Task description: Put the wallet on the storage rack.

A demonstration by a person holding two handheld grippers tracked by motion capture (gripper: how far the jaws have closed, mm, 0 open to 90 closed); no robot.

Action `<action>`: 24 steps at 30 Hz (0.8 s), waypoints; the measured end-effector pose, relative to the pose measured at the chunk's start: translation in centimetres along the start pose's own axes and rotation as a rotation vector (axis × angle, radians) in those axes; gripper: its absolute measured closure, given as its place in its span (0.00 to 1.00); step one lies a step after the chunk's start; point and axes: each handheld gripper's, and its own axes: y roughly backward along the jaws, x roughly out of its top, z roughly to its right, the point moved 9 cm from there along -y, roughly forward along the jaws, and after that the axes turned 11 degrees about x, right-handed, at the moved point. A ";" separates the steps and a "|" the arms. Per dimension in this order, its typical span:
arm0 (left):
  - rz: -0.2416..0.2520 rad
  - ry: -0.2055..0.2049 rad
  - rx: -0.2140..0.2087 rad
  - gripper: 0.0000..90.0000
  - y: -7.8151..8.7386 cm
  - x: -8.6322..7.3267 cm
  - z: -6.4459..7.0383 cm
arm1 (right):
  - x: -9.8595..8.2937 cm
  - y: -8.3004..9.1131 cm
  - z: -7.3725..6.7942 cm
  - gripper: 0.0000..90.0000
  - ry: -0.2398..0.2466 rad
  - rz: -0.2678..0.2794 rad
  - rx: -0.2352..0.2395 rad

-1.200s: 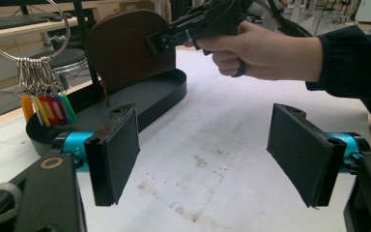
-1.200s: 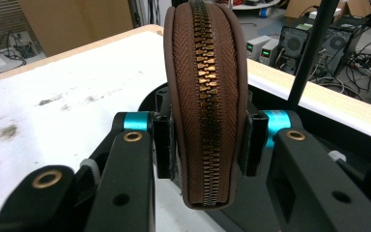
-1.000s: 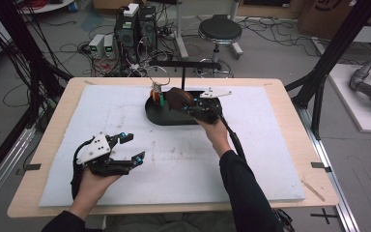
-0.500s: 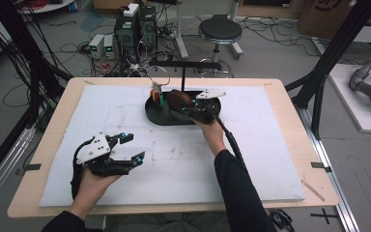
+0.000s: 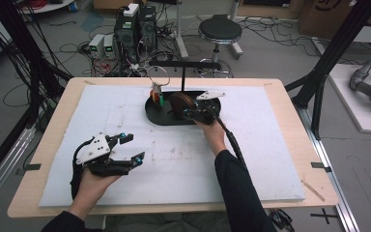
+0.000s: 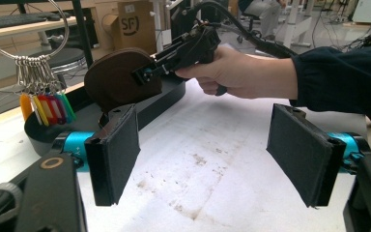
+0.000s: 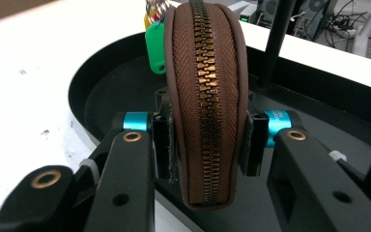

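A brown zippered pouch point(image 7: 205, 96) stands on edge between my right gripper's point(image 7: 206, 140) two jaws, which are shut on its sides. The high view has that pouch point(image 5: 179, 102) over the black oval tray point(image 5: 155, 114), with the right gripper point(image 5: 189, 113) at its near side. From the left gripper view, the pouch point(image 6: 118, 77) is held up by the right gripper point(image 6: 147, 72). My left gripper point(image 5: 131, 149) rests open at the mat's front left, its pads point(image 6: 116, 150) wide apart over bare mat.
A large key ring with coloured tags point(image 6: 48, 104) hangs from a black stand point(image 5: 182, 72) on the tray. A white mat point(image 5: 251, 159) covers the wooden table. Cables, power boxes and a stool point(image 5: 218, 31) lie on the floor beyond.
The right gripper with the pouch has shifted slightly left and toward the person over the tray. The left gripper has stayed put.
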 end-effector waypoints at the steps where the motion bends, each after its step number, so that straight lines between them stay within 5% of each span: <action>1: 0.000 0.000 0.000 0.30 0.0 0.0 0.0 | 0.0 -0.1 0.0 0.74 0.004 0.003 0.000; 10: 0.002 0.000 -0.002 0.30 0.1 0.0 0.0 | -0.3 -0.1 0.6 0.70 -0.006 -0.003 -0.022; 17: -0.005 -0.003 -0.009 0.30 0.0 -0.1 0.2 | -1.2 0.3 1.6 0.61 -0.036 -0.069 -0.063; 24: -0.004 -0.004 -0.007 0.30 -0.1 -0.1 0.2 | -0.8 1.3 2.1 0.47 -0.037 -0.065 -0.115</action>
